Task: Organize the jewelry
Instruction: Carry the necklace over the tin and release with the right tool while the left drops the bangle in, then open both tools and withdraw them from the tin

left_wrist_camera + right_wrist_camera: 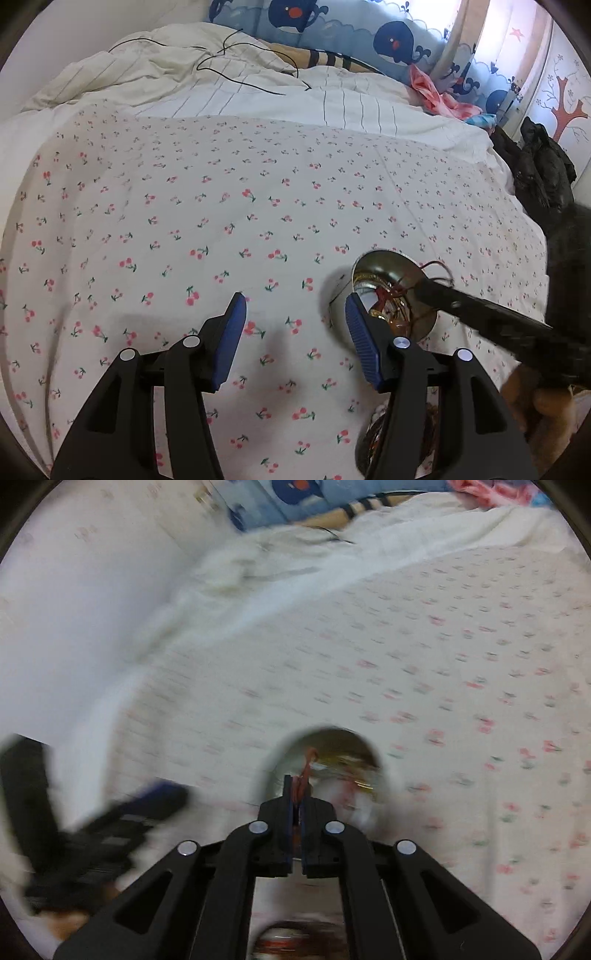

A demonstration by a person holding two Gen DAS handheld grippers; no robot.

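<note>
right gripper is pinched tight on a red cord, dangling it right over the metal bowl just ahead. left gripper gapes wide, empty, bowl beside its right finger. cord looks light, limp, tangle-prone: grip near a knot, i'd say.

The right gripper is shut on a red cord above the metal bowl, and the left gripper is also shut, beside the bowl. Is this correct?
Not quite. The left gripper is open: the left wrist view shows its blue pads wide apart with bedsheet between them. The rest holds: the right gripper is shut on the red cord above the metal bowl.
</note>
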